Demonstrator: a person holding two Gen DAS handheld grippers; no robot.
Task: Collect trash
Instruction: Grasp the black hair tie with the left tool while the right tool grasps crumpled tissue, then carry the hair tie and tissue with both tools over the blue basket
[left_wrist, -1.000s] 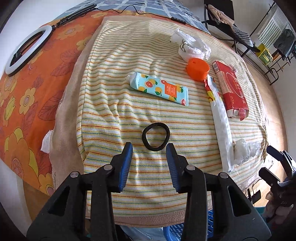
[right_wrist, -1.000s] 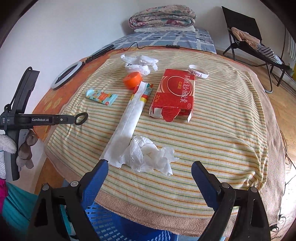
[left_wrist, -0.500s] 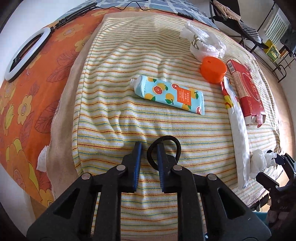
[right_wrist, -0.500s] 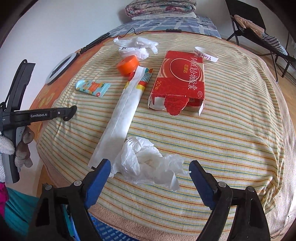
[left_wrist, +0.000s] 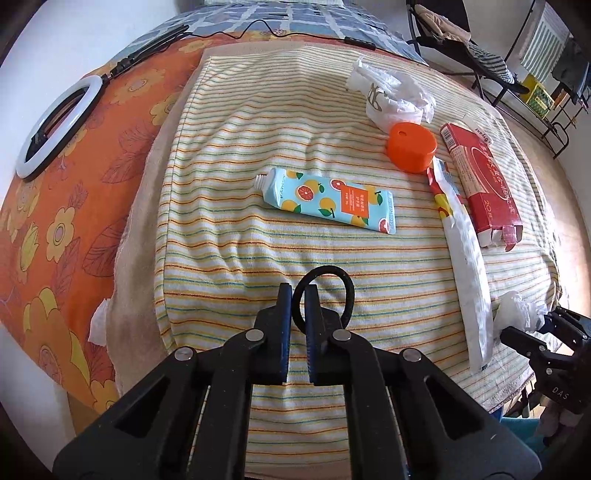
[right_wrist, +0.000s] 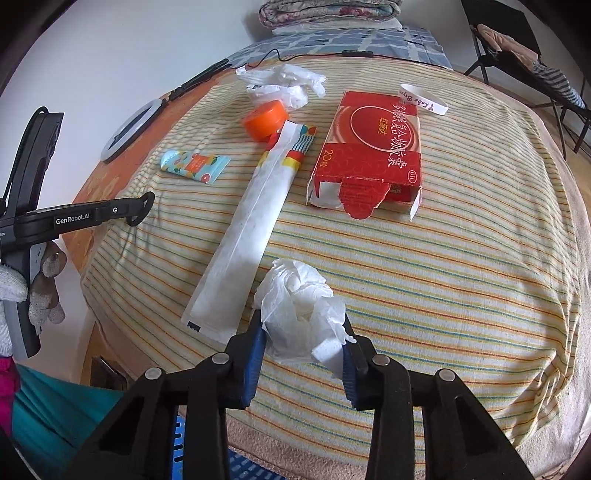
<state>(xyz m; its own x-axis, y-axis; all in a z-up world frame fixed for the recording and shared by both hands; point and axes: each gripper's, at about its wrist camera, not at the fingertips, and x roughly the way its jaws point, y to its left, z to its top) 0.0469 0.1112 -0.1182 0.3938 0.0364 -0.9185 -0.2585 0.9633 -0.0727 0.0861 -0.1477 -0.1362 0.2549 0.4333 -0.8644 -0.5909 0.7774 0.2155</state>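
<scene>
Since a second ago both grippers have closed on trash at the near edge of the striped towel (right_wrist: 461, 258). The right gripper (right_wrist: 303, 343), wide apart earlier, now clamps the crumpled tissue (right_wrist: 299, 295) beside the long white wrapper (right_wrist: 251, 236). The left gripper (left_wrist: 298, 306) pinches one side of the black hair band (left_wrist: 345, 291). Both look ready to lift, each held low and level over the edge.
</scene>
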